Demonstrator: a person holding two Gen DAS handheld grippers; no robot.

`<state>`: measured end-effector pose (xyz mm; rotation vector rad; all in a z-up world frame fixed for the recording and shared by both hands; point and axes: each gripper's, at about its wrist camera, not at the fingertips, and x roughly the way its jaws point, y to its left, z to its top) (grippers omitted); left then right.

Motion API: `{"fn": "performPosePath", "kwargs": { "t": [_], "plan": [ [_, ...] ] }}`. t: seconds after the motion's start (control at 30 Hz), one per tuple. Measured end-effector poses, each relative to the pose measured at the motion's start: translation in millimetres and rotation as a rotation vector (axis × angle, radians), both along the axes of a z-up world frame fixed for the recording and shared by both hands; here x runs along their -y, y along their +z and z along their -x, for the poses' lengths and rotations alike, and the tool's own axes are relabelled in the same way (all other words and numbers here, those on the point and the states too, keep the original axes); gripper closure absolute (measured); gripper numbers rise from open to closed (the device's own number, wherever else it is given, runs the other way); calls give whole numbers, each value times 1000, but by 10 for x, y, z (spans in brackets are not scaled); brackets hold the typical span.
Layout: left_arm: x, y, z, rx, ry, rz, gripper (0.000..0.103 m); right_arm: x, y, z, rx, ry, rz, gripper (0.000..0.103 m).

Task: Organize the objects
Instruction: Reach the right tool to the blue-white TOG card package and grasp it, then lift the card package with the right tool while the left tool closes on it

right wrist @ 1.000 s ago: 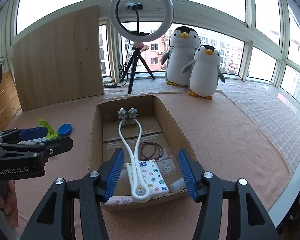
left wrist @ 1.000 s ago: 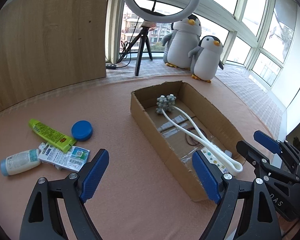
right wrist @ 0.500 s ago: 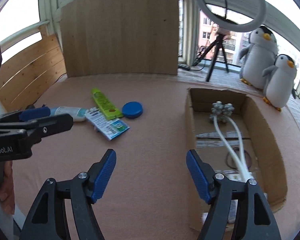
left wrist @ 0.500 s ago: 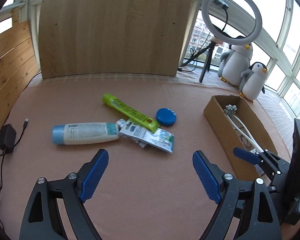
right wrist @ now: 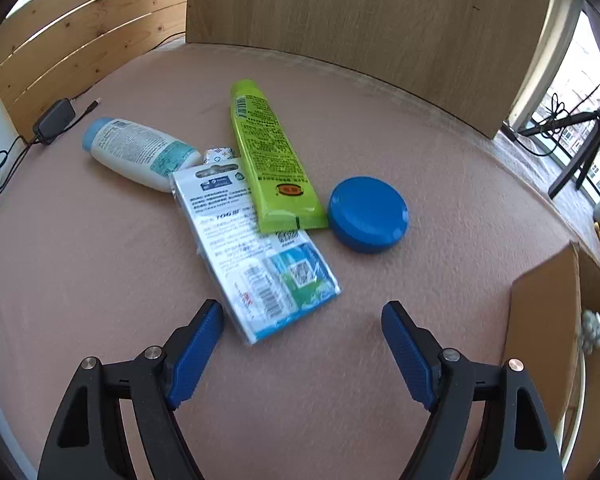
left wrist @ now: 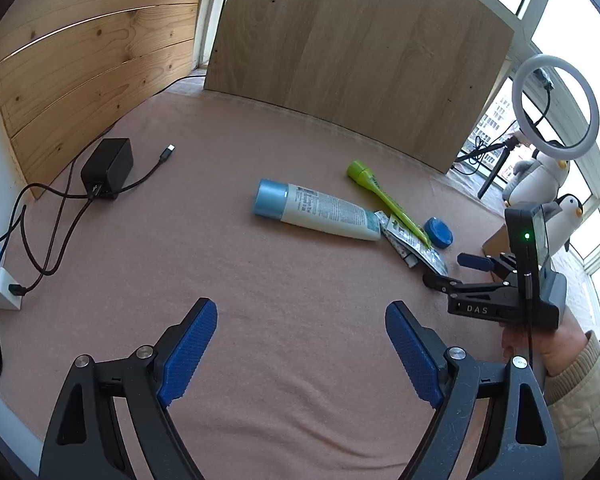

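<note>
Your right tool point(right wrist: 302, 344) spread wide, empty, near flat packet point(right wrist: 256, 256), likely next pick for cardboard box point(right wrist: 540, 340) at right. Left tool point(left wrist: 300, 354) wide, empty, well short of white bottle point(left wrist: 320, 212).

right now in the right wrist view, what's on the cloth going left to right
black charger → white bottle with a blue cap → flat packet → blue round lid → cardboard box. The green tube lies partly over the packet, so I left it out.
</note>
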<state>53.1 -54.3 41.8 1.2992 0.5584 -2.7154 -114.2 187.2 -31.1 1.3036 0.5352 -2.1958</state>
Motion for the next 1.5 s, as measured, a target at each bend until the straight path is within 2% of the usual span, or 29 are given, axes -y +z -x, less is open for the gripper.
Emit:
{"fn": "performPosePath", "kwargs": {
  "t": [0.17,0.23,0.27,0.37,0.67,0.8,0.87,1.03,1.23,1.33,1.43,1.5],
  "plan": [
    [87,48,-68,-16,20,-9,14,107,-11,160,46,48,20,25],
    [118,50,-82,-16,31,-13,14,142,1,120,54,56,36,36],
    [133,42,-87,-15,36,-17,14,151,18,81,49,52,42,50],
    [157,2,-47,-1,50,-32,14,159,39,-107,31,41,39,57],
    [-90,-279,23,86,-9,-73,14,233,55,-1232,9,0,70,59],
    [-237,-414,15,130,-52,-76,14,281,45,-1650,9,-14,100,50],
    [-285,-453,-2,147,-63,-83,14,287,62,-1743,28,27,118,46],
    [-371,-528,-37,177,-66,-104,14,95,61,-1723,53,49,150,45],
    [-536,-557,-16,200,-98,-106,14,142,66,-1832,53,119,183,45],
    [-586,-592,18,216,-107,-103,14,158,46,-1910,38,109,206,43],
    [-624,-625,83,234,-109,-121,14,172,31,-1946,18,46,220,42],
    [-674,-659,138,251,-118,-127,14,205,27,-1974,-8,10,204,50]
  ]
}}
